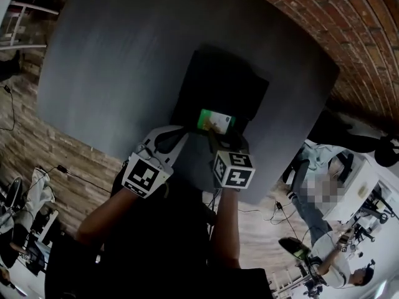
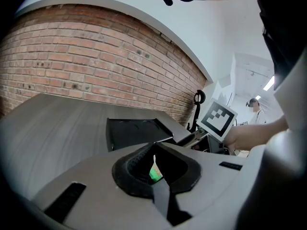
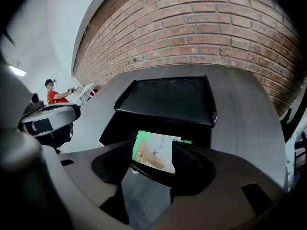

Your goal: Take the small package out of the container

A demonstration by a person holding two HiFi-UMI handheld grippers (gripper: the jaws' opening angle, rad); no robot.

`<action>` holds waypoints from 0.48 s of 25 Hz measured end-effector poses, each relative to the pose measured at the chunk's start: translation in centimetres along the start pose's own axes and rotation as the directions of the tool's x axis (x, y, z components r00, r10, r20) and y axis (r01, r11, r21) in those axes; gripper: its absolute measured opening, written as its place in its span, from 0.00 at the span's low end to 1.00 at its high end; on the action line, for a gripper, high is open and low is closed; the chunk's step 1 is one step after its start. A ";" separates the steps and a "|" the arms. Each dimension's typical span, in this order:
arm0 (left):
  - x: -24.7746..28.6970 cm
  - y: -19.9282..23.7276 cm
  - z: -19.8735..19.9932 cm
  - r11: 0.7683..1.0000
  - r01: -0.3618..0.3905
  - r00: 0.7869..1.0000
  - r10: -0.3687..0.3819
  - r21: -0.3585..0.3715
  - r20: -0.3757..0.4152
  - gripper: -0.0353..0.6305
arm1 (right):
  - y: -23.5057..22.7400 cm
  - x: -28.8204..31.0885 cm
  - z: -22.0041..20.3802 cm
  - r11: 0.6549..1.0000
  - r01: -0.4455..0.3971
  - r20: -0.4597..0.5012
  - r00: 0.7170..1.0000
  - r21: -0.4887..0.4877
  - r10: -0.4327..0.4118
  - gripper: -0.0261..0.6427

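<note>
Head view: the small package point(image 1: 216, 121), lying nine-to-three in the container point(image 1: 218, 80), is seen at twelve o'clock of the wide-spread right gripper point(image 1: 221, 139), while the left gripper point(image 1: 169, 136) is clenched.

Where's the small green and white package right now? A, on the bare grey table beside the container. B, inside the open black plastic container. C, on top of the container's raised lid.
B: the small green and white package lies within the open black plastic container, with the right hand-held gripper open close by it.
</note>
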State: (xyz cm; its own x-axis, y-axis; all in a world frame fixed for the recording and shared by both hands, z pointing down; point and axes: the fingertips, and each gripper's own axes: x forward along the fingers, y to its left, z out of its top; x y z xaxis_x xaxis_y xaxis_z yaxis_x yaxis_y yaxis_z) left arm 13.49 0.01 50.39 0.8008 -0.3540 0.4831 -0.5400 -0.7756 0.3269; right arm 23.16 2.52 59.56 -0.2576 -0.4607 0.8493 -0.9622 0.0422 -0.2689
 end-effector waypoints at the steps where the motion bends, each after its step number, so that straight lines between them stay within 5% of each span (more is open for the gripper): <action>1: -0.1 0.2 0.0 1.000 -0.001 1.000 0.001 -0.005 0.002 0.11 | -0.1 0.4 -0.1 1.000 0.009 -0.012 1.000 0.014 -0.009 0.44; 7: -0.9 1.2 -0.1 1.000 0.003 1.000 -0.002 -0.023 0.025 0.11 | -0.8 2.0 -1.1 0.992 0.095 -0.088 0.992 0.084 -0.087 0.47; 12: -1.4 1.6 -0.2 0.999 0.014 0.999 -0.013 -0.032 0.033 0.11 | -1.4 2.5 -1.6 0.988 0.149 -0.163 0.977 0.046 -0.140 0.47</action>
State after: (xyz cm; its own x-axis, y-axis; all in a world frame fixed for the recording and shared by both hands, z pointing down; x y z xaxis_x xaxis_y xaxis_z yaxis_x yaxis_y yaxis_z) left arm 11.43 -0.62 50.38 0.8158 -0.3606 0.4521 -0.5366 -0.7635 0.3593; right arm 23.74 2.71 62.79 -0.1312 -0.3112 0.9412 -0.9848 -0.0679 -0.1597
